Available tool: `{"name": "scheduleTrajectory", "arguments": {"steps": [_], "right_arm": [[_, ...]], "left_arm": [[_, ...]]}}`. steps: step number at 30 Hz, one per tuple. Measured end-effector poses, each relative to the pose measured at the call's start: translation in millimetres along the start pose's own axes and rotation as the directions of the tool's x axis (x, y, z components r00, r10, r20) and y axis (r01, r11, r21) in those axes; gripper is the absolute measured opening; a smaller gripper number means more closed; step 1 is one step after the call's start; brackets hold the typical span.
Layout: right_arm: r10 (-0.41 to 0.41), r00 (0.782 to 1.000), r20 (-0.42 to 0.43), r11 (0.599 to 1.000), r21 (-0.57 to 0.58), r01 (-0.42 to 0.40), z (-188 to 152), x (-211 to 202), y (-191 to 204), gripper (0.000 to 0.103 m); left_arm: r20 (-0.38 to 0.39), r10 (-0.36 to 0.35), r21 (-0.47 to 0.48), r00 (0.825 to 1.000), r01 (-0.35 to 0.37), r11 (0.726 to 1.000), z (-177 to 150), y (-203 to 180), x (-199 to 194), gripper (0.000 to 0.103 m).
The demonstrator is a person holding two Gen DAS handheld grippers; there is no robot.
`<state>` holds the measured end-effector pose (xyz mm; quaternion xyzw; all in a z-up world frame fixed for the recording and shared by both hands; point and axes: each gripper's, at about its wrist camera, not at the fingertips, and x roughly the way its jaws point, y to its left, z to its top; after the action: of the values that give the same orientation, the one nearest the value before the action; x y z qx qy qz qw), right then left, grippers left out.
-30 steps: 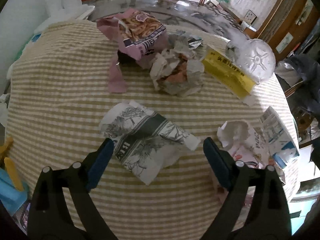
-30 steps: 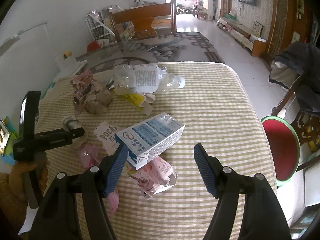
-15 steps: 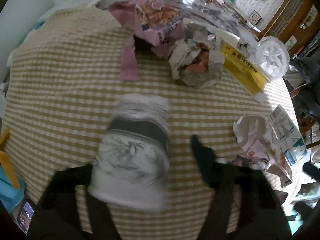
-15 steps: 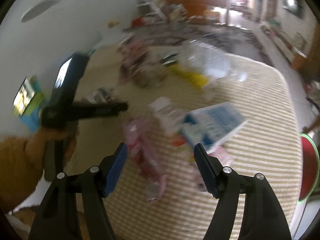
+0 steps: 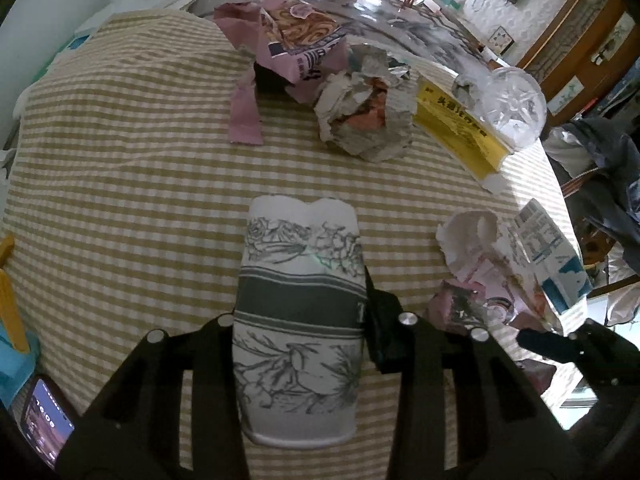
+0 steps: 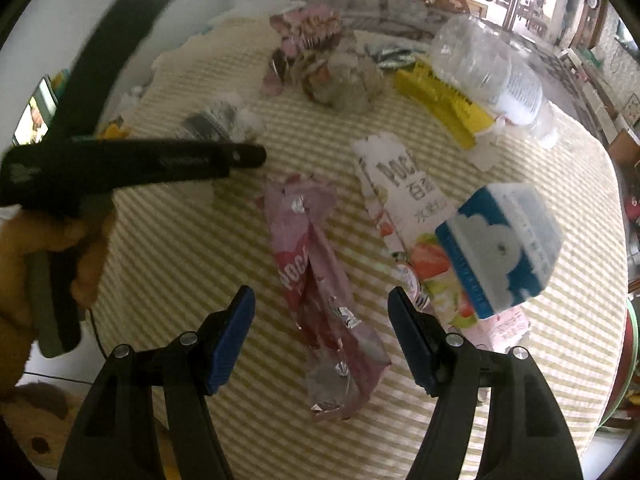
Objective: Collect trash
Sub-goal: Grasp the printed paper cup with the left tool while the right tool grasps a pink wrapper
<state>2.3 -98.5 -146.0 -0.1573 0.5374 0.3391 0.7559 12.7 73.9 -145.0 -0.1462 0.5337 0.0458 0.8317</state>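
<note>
Paper cup newly inside left gripper

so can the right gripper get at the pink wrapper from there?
Probably yes. The right gripper is open, the pink wrapper lies flat between its fingers with nothing on top; the milk carton sits off to the side.

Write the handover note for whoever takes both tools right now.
Left tool: its jaws have just been closing and now clamp the flower-printed paper wrapper.
Right tool: open, empty, poised over the pink foil wrapper on the striped cloth.
Left on the cloth: white Pocky box, blue-and-white carton, clear bottle, yellow box, crumpled paper ball, torn pink bag.
Done: one piece gripped, nothing binned in view.
Next, probably: close right tool on the pink wrapper.
</note>
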Motion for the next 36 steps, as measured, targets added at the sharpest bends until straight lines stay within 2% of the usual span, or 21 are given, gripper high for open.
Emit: {"name": "scheduleTrajectory", "arguments": {"steps": [11, 15, 17, 19, 20, 22, 29, 36], "right_arm": [[-0.015, 1.000, -0.006, 1.000, 0.021, 0.015, 4.5, 11.9, -4.4, 0.064], [0.004, 1.000, -0.028, 1.000, 0.007, -0.004, 2.7, 14.0, -3.4, 0.044], [0.015, 0.999, -0.032, 1.000, 0.011, -0.015, 0.2, 13.9, -2.0, 0.039], [0.015, 0.999, -0.029, 1.000, 0.007, -0.015, 0.5, 12.9, -1.6, 0.027], [0.017, 1.000, -0.026, 1.000, 0.006, -0.017, 0.6, 12.2, -1.5, 0.025], [0.028, 0.999, -0.021, 1.000, 0.009, -0.028, -0.2, 10.6, -2.3, 0.015], [0.057, 0.998, 0.022, 0.998, 0.015, -0.057, -1.7, -3.1, -3.6, 0.013], [0.095, 0.987, 0.127, 0.995, -0.014, -0.095, -2.3, -30.2, -0.6, 0.013]], "left_arm": [[-0.005, -0.013, -0.010, 1.000, 0.013, 1.000, 2.9, 0.6, -1.0, 0.037], [-0.003, -0.025, -0.014, 1.000, 0.025, 1.000, 5.2, -2.8, -2.0, 0.037], [0.002, -0.029, -0.009, 1.000, 0.029, 1.000, 5.9, -5.7, -3.2, 0.037], [0.003, -0.031, -0.006, 1.000, 0.031, 1.000, 5.8, -7.4, -3.2, 0.037], [0.001, -0.031, -0.006, 1.000, 0.031, 0.999, 6.1, -7.8, -2.9, 0.037], [0.001, -0.031, -0.005, 1.000, 0.031, 0.999, 6.6, -8.6, -3.0, 0.037], [0.006, -0.031, -0.008, 0.999, 0.032, 0.999, 7.3, -9.5, -4.7, 0.037], [0.019, -0.035, -0.019, 0.999, 0.035, 0.999, 5.8, -5.0, -10.7, 0.037]]}}
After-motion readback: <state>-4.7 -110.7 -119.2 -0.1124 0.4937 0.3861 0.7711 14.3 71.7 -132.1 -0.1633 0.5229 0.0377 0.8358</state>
